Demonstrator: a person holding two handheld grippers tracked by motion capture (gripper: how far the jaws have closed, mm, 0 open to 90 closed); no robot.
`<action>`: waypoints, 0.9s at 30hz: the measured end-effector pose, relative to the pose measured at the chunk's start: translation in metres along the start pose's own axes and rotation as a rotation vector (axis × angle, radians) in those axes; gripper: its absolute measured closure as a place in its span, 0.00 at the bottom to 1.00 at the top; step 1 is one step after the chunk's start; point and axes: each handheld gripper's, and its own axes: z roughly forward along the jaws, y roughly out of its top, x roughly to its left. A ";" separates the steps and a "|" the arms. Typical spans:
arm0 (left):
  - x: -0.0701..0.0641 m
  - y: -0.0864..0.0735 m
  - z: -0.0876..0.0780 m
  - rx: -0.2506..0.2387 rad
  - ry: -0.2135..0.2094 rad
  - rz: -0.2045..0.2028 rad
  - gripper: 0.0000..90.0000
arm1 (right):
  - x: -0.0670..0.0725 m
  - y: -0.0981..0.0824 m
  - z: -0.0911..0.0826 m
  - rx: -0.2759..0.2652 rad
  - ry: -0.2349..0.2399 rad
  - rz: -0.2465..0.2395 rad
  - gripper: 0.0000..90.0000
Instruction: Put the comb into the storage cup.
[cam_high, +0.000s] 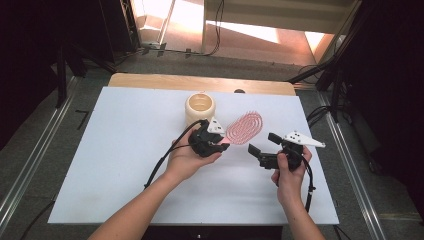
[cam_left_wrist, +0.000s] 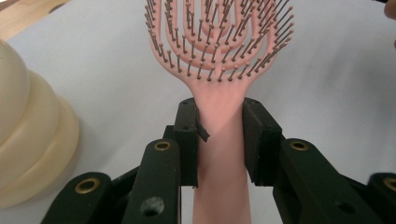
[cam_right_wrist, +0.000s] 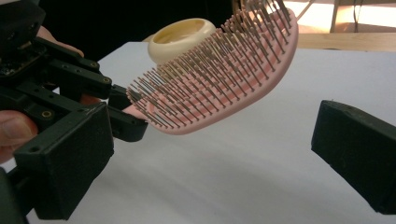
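Cream ribbed pot (cam_high: 200, 106) stands at mid-table, looks empty. Left gripper (cam_left_wrist: 219, 126) pinches pink hairbrush (cam_high: 244, 128) by its handle, held above white table (cam_high: 115, 150); its own view shows the clamp. Right gripper (cam_high: 261, 151) spread, nothing between, just beside brush. Open room left and front.
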 end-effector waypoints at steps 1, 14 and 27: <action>0.001 0.000 -0.002 0.000 -0.005 -0.002 0.79 | 0.002 0.001 0.002 -0.001 0.000 -0.004 0.00; 0.002 -0.010 -0.018 -0.080 0.016 -0.013 0.79 | 0.019 0.020 0.019 -0.041 0.045 0.047 0.00; 0.001 -0.017 -0.027 -0.148 0.025 -0.022 0.79 | 0.027 0.033 0.033 -0.084 0.068 0.136 0.00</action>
